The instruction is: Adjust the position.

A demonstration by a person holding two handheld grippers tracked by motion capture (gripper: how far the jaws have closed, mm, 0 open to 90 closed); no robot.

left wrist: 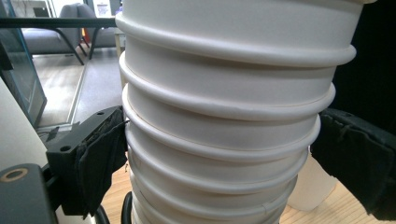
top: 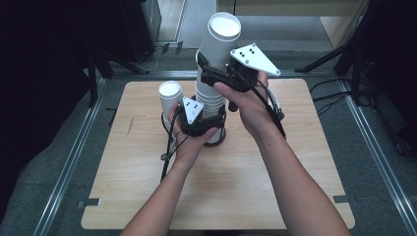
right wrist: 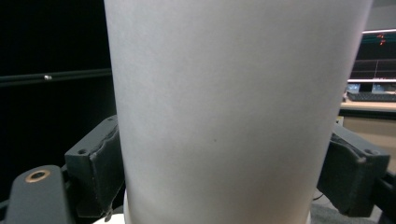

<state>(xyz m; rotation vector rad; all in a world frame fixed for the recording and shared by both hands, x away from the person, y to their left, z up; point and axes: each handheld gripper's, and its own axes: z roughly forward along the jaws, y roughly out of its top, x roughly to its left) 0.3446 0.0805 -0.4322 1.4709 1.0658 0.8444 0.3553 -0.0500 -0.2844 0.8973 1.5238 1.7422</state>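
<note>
i have my left hand-held gripper (top: 209, 118) low on the stack of nested white paper cups (top: 210, 93), which stands upright near the middle of the light wooden surface (top: 147, 167). in the left gripper view its two black jaws sit on either side of the stack (left wrist: 224, 140), the left pad touching the ribbed rims and the right pad close against them, so i read it as clamped on the stack.

my right hand-held gripper (top: 216, 69) is higher up, gripping the top white paper cup (top: 219, 44), which leans toward the far side of the surface with its open mouth showing. in the right gripper view the plain cup wall (right wrist: 229, 112) stands between both dark pads, and each pad presses against it. the bottom of this cup sits in the stack below; i cannot tell how deep.

a single white paper cup (top: 169, 96) stands upright just to the left of the stack, right beside my left hand (top: 189, 142). my right hand (top: 251, 105) comes in from the right side of the stack, with the grey three-cornered plate (top: 253, 58) on top of that gripper and black cables trailing down from both grippers.
</note>
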